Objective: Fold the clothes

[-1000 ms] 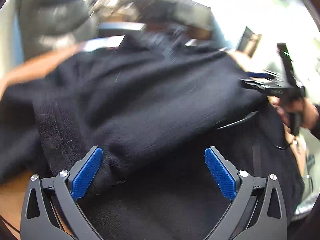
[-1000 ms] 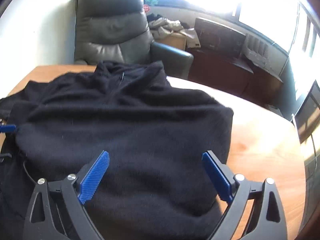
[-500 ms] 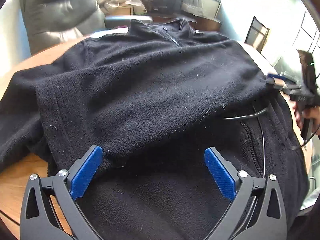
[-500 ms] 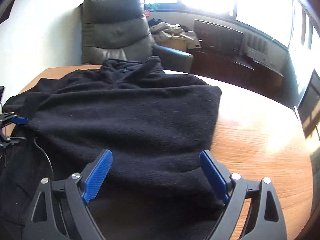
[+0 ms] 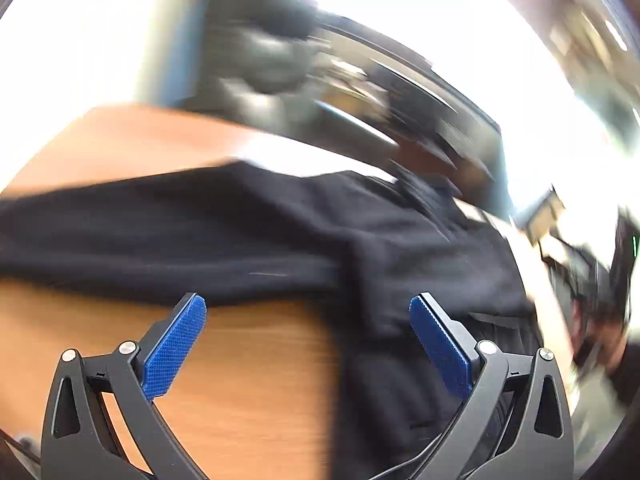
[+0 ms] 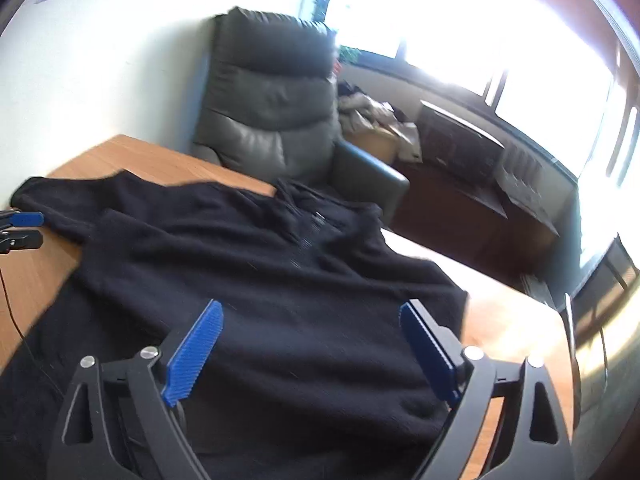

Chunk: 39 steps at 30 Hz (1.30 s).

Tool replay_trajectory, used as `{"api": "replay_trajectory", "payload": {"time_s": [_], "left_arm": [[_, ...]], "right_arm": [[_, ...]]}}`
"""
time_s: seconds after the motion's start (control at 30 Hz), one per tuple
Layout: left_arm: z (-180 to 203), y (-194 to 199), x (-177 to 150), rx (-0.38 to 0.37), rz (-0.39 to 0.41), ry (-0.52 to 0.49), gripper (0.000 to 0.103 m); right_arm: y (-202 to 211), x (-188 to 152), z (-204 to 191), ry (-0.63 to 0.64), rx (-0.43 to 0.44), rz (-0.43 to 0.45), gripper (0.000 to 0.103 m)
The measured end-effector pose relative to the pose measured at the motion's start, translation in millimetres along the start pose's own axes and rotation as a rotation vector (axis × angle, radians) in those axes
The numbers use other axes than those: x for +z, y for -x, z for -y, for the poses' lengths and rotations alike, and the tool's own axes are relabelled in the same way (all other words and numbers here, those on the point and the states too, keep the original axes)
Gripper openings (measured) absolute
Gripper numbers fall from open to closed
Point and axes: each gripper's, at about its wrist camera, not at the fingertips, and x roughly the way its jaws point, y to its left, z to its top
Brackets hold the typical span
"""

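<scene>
A black fleece pullover (image 6: 280,280) lies spread on the wooden table (image 6: 152,160), collar and zip toward the far side, one side folded over the body. Its left sleeve (image 5: 168,240) stretches out to the left. My left gripper (image 5: 308,344) is open and empty, hovering over the table just below that sleeve; this view is motion-blurred. It also shows at the left edge of the right wrist view (image 6: 24,228). My right gripper (image 6: 310,352) is open and empty above the pullover's lower body.
A grey leather armchair (image 6: 268,112) stands behind the table. A low dark cabinet (image 6: 460,168) with boxes and cloth runs under bright windows at the right. The table's right edge (image 6: 568,340) is close to the pullover. A thin black cable (image 6: 12,312) lies at the left.
My left gripper has swung left, off the pullover's body to the outstretched sleeve and bare table. My right gripper has drawn back and tilted up a little. Both stay open.
</scene>
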Motion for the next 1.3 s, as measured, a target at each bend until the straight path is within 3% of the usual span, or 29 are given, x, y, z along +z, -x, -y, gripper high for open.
{"api": "replay_trajectory", "payload": {"time_s": [0.13, 0.2, 0.3, 0.43, 0.57, 0.73, 0.8, 0.87, 0.9, 0.97, 1.13, 1.3], "left_arm": [[-133.3, 28.0, 13.9, 0.107, 0.054, 0.243, 0.103], [-184.1, 37.4, 13.7, 0.124, 0.079, 0.346, 0.103], [-244.6, 37.5, 10.1, 0.132, 0.087, 0.479, 0.103], [-296.9, 34.3, 3.2, 0.101, 0.112, 0.622, 0.103], [-312.5, 32.1, 2.2, 0.063, 0.16, 0.675, 0.103], [-310.0, 24.0, 12.1, 0.084, 0.174, 0.666, 0.101], [-312.9, 16.1, 12.2, 0.085, 0.167, 0.683, 0.08], [-317.5, 6.6, 10.5, 0.107, 0.145, 0.703, 0.024], [-320.0, 2.5, 9.9, 0.113, 0.141, 0.704, 0.016], [-321.5, -5.2, 9.0, 0.109, 0.138, 0.712, 0.01], [-313.1, -10.3, 19.6, 0.061, 0.205, 0.717, 0.007], [-257.1, 2.8, 59.9, 0.004, 0.287, 0.577, 0.006]], "right_arm": [[-30.8, 39.3, -91.2, -0.051, 0.083, 0.027, 0.096], [-42.9, 49.4, -122.6, -0.081, 0.12, 0.023, 0.096], [-67.8, 56.6, -160.1, -0.062, 0.115, 0.004, 0.096], [-90.9, 52.6, -168.3, -0.066, 0.075, -0.037, 0.096], [-119.2, 46.7, -151.6, -0.106, 0.046, -0.062, 0.096], [-140.1, 39.2, -140.9, -0.108, 0.046, -0.073, 0.096], [-139.9, 34.1, -141.5, -0.109, 0.063, -0.082, 0.096], [-140.2, 28.3, -142.2, -0.108, 0.076, -0.09, 0.096], [-141.5, 25.3, -141.8, -0.108, 0.082, -0.095, 0.096], [-143.9, 19.1, -139.7, -0.113, 0.092, -0.103, 0.096], [-136.4, 2.8, -124.8, -0.129, 0.095, -0.111, 0.096], [-126.0, -9.2, -104.2, -0.155, 0.098, -0.098, 0.096]]}}
